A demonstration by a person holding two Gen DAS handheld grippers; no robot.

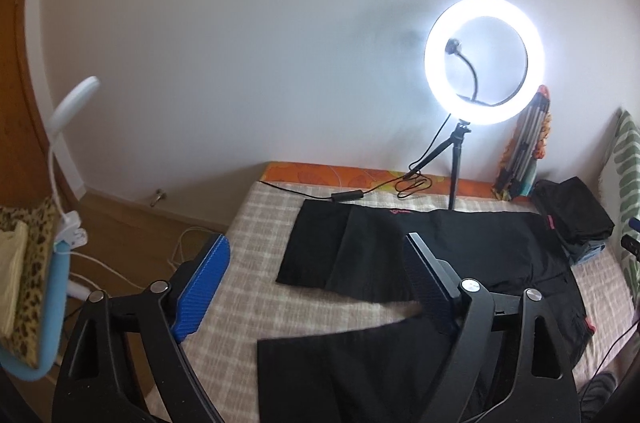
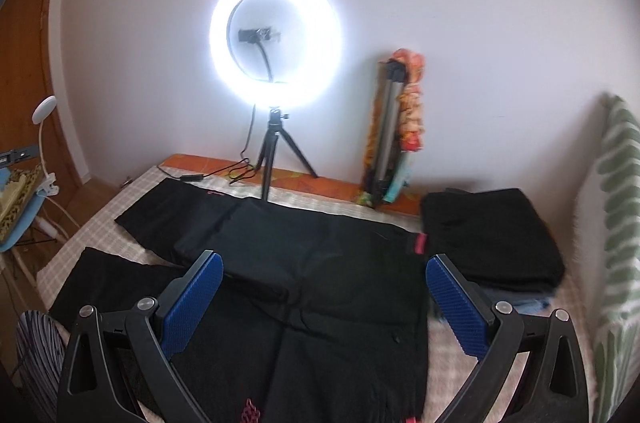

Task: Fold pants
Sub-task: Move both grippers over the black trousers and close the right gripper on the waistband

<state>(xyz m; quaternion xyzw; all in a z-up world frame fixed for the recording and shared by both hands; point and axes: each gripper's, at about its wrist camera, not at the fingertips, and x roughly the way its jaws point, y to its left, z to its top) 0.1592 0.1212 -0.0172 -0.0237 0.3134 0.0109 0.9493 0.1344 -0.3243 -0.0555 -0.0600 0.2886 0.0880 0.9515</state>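
A clip-on lamp [image 1: 76,95] stood off the bed's left edge, fixed to a blue chair [image 1: 48,303] draped in leopard-print cloth, probably to add light from that side.

The black pants [image 2: 304,263] lay spread across the checked bedspread [image 1: 256,223], legs reaching toward the left edge and waist toward the right, so both legs could be brought together for the fold. The far leg lay flat near the back edge; the near leg ran along the front edge, with a wedge of bedspread showing between them.

The left gripper [image 1: 316,279] hung with its jaws wide apart and empty above the gap between the legs, one blue pad over the bedspread by the left edge and the other over black fabric (gripping nothing).

A lit ring light [image 2: 276,39] on a small tripod stood at the back edge, facing the work. The right gripper [image 2: 320,303] was likewise wide and empty over the seat of the pants.

A pink mark on the far leg and pink tags at the waist were too small to read. At the back right corner sat a stack of folded dark clothes [image 2: 492,235], likely finished pieces.
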